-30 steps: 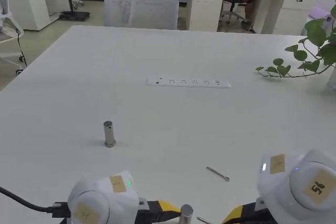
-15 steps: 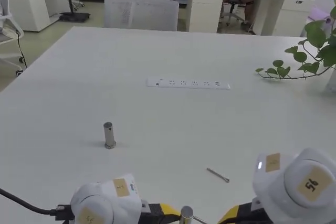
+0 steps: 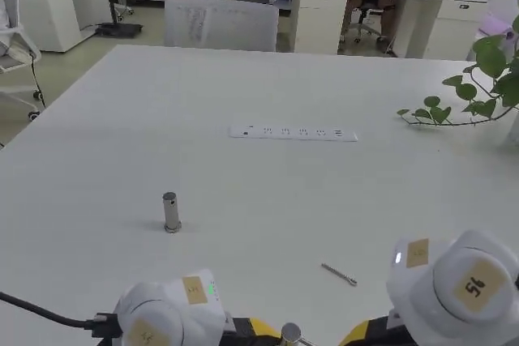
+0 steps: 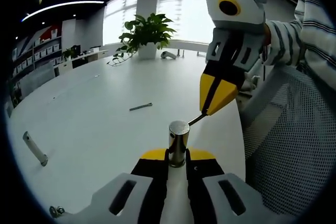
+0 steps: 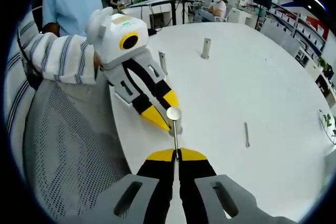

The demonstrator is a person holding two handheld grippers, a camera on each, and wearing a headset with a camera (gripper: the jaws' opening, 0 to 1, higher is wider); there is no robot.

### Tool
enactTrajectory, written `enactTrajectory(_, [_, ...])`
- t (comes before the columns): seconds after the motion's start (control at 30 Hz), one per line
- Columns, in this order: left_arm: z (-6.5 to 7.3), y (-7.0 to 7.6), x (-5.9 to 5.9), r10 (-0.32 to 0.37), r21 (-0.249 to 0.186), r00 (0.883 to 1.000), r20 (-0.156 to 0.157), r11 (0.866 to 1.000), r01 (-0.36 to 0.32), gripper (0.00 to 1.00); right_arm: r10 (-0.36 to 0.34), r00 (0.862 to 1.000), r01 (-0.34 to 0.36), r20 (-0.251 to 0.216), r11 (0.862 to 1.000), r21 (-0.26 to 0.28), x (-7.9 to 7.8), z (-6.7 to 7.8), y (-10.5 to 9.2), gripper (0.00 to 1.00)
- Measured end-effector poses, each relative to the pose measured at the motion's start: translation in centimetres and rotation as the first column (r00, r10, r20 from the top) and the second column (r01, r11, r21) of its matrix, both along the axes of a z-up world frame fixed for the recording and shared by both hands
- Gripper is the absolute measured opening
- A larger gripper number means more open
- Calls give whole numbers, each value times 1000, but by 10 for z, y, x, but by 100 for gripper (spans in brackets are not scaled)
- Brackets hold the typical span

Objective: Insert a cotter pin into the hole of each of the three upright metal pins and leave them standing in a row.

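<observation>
At the bottom centre of the left gripper view, the left gripper (image 4: 176, 157) has its jaws closed around the lower part of an upright metal pin (image 4: 178, 139). This pin stands at the near edge of the white worktop (image 3: 340, 200). From the upper right of that view the right gripper (image 4: 209, 109) reaches down, its yellow-tipped jaws pinched shut on a thin cotter pin (image 4: 196, 119). The free end of the cotter pin meets the side of the metal pin's head; whether it has entered the hole cannot be told. In the head view the held pin's top shows at the bottom edge, between the two grippers. Just beyond, right of centre, a second cotter pin (image 3: 338, 274) lies flat on the worktop. Further up and to the left, a second metal pin (image 3: 170, 212) stands alone. In the right gripper view a third metal pin (image 5: 163, 62) stands just behind the left gripper, above centre. Across the middle of the head view lies a white power strip (image 3: 292, 132), and a leafy plant (image 3: 478, 79) trails in at the right edge.
</observation>
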State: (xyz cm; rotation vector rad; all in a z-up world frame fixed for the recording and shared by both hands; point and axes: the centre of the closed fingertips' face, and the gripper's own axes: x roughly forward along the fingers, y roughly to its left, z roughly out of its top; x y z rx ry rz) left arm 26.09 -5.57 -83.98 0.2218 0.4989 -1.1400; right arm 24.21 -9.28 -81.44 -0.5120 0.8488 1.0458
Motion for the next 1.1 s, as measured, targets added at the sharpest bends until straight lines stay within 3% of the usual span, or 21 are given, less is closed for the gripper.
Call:
enactTrajectory(0.17, [0,0,-2,17,-28,1000,-15,999,-17,11,5,1000,-6,-1,1000,-3,0,0,2,3])
enactTrajectory(1.1, [1,1,-2,18,-17,1000,-21,1000,-18,11,65,998,-63,22,995,-76,2,-1,4,2])
